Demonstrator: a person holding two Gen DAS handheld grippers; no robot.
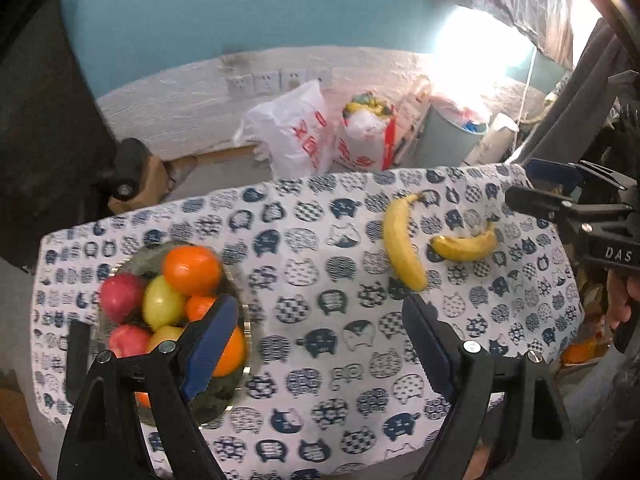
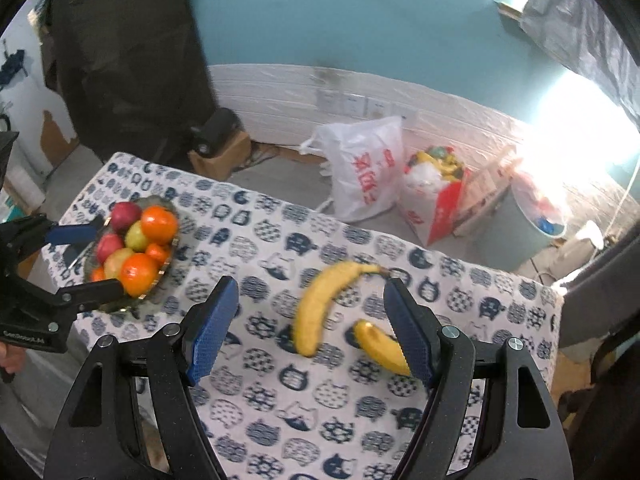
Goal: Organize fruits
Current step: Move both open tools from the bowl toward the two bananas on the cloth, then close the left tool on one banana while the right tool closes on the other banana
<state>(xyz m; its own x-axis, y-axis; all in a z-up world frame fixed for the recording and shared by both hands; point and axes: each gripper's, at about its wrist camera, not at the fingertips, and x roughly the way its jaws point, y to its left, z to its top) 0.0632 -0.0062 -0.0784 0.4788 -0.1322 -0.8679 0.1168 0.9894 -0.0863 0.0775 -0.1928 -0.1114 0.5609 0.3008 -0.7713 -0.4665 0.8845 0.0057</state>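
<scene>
A bench (image 2: 280, 420) draped in cat-print cloth carries a fruit bowl (image 2: 168, 276) at ten o'clock and two bananas: a long banana (image 2: 320, 308) centre, a short banana (image 2: 380, 346) at four o'clock. The left gripper (image 1: 320, 332) and right gripper (image 2: 310, 328) hover open, empty.

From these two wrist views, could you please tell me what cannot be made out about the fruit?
- Bowl, left wrist view: the left gripper finger covers its near fruit.
- Short banana, right wrist view: the right gripper finger hides its end.
- Orange object, left wrist view: blurred at the table edge, unidentifiable.
</scene>
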